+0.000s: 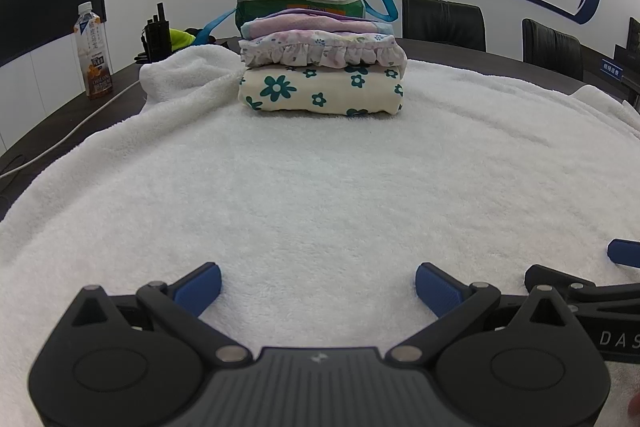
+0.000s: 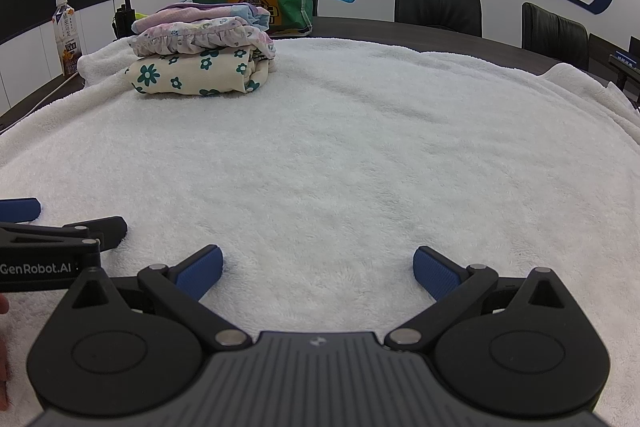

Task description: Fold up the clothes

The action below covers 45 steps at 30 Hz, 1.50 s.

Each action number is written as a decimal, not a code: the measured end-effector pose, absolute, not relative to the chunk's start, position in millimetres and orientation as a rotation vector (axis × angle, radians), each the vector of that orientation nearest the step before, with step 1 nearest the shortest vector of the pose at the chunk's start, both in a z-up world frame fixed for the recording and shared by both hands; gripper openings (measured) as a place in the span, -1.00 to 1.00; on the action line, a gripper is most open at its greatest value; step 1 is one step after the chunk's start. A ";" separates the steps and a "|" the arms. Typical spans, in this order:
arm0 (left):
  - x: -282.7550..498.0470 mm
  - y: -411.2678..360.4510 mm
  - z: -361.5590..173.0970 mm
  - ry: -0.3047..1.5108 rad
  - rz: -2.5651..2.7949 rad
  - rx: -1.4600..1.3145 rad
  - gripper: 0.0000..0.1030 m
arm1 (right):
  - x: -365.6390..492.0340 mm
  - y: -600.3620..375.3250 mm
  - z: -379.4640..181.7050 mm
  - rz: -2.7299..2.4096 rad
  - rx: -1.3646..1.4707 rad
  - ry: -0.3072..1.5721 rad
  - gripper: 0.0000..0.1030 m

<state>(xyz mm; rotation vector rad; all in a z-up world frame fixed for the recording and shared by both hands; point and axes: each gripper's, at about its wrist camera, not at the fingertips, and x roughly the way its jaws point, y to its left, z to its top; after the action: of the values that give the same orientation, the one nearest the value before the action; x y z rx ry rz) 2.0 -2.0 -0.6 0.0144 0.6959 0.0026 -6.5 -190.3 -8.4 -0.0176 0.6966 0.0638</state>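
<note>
A stack of folded clothes (image 1: pixel 320 67) sits at the far side of a white towel (image 1: pixel 320 187): a cream piece with green flowers at the bottom, a frilled floral piece above it, pink and purple pieces on top. The stack also shows in the right wrist view (image 2: pixel 200 55), far left. My left gripper (image 1: pixel 318 285) is open and empty, low over the towel's near part. My right gripper (image 2: pixel 318 269) is open and empty beside it. Each gripper's fingers show at the other view's edge.
A green zip bag with blue straps (image 2: pixel 256 3) stands behind the stack with a cream cloth in it. A drink bottle (image 1: pixel 92 55) and black radios (image 1: pixel 156 31) stand at the far left on the dark table (image 1: pixel 60 123). Black chairs (image 2: pixel 438 5) line the far side.
</note>
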 end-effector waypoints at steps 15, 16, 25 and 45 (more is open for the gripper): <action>2.2 -2.3 -1.2 0.695 0.003 0.017 1.00 | -7.1 -187.7 -6.7 0.062 -0.020 0.697 0.99; 2.3 -2.2 -1.2 0.696 0.003 0.016 1.00 | -7.1 -187.6 -6.8 0.062 -0.020 0.697 0.99; 2.8 -0.8 1.9 0.708 -0.015 0.017 1.00 | -6.6 -186.6 -6.8 0.060 -0.021 0.699 0.99; 211.5 110.1 28.6 0.705 -0.176 -0.040 0.17 | 205.2 -120.6 29.2 0.363 -0.017 0.713 -0.10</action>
<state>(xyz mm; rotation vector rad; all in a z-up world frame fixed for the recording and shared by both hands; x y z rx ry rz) 211.5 110.1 28.6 -0.0405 0.7047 -0.1759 205.2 -120.6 29.2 -0.0169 0.7134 0.3635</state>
